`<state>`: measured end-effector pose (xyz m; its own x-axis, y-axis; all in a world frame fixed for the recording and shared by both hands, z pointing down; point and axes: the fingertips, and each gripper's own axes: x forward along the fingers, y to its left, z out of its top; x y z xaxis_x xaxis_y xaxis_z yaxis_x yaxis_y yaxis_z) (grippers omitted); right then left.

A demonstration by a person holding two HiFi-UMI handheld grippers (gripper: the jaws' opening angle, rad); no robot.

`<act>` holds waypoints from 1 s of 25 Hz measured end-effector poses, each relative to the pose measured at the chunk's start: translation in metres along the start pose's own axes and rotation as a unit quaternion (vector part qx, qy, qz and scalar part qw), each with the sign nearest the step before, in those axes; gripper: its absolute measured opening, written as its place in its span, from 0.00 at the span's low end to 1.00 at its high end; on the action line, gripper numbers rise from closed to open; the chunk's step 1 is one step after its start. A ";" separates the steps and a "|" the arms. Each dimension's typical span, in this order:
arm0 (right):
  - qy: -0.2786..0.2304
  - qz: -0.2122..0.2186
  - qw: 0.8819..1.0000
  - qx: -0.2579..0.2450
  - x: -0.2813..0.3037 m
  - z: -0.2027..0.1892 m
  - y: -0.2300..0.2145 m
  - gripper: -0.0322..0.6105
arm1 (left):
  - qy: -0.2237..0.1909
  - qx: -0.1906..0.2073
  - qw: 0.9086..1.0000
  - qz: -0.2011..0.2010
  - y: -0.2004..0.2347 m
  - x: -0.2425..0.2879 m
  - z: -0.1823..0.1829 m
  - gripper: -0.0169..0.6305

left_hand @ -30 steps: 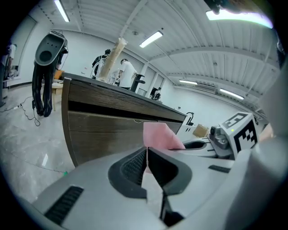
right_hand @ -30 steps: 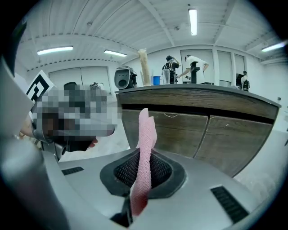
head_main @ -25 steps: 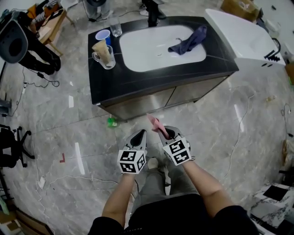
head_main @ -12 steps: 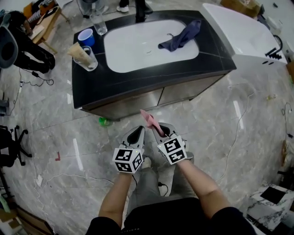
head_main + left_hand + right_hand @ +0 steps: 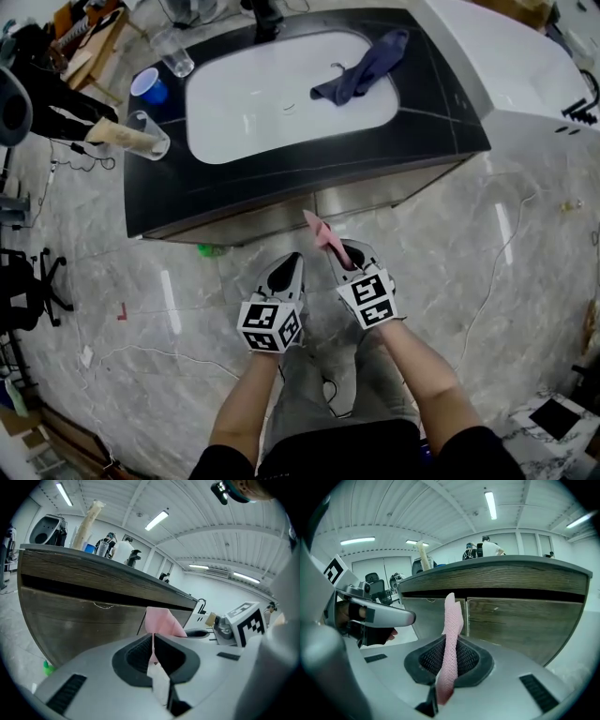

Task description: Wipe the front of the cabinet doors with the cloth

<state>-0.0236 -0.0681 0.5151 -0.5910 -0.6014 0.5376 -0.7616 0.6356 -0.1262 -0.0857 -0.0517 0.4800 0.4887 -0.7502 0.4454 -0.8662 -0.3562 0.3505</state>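
Observation:
The cabinet's wood-grain doors (image 5: 375, 195) face me under a black countertop (image 5: 450, 112); both gripper views show them close ahead (image 5: 79, 616) (image 5: 520, 620). My right gripper (image 5: 345, 262) is shut on a pink cloth (image 5: 327, 240), which sticks up from the jaws (image 5: 451, 620) toward the seam between the doors, short of the wood. My left gripper (image 5: 287, 270) hovers beside it to the left, shut with nothing in it (image 5: 153, 641). The pink cloth (image 5: 161, 623) shows just past its tips.
A white sink (image 5: 253, 103) in the countertop holds a dark blue cloth (image 5: 361, 70). A blue cup (image 5: 147, 86), a glass mug (image 5: 145, 141) and a tumbler (image 5: 173, 52) stand at the counter's left. A green object (image 5: 206, 250) lies on the floor by the cabinet. A white fixture (image 5: 530, 70) is at the right.
The cabinet has come nearer and lower in the head view. Both grippers sit closer to the doors, side by side as before, with the cloth still held.

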 end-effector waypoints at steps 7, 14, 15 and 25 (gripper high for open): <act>-0.009 0.011 1.000 -0.008 0.008 -0.001 -0.043 0.12 | 0.000 -0.002 1.000 0.012 -0.021 0.035 -0.002 0.05; -0.010 0.010 1.000 -0.013 0.002 -0.007 -0.084 0.12 | 0.012 -0.002 1.000 0.019 -0.039 0.067 -0.006 0.05; -0.010 0.007 1.000 -0.011 -0.001 -0.009 -0.092 0.12 | 0.013 -0.001 1.000 0.018 -0.044 0.071 -0.007 0.05; -0.010 -0.030 0.999 0.011 -0.029 -0.025 -0.174 0.12 | 0.022 0.010 1.000 0.003 -0.087 0.122 -0.002 0.05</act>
<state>0.1325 -0.1491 0.5429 -0.5499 -0.6474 0.5278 -0.8010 0.5878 -0.1136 0.0498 -0.1110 0.5054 0.4868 -0.7277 0.4832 -0.8711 -0.3631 0.3308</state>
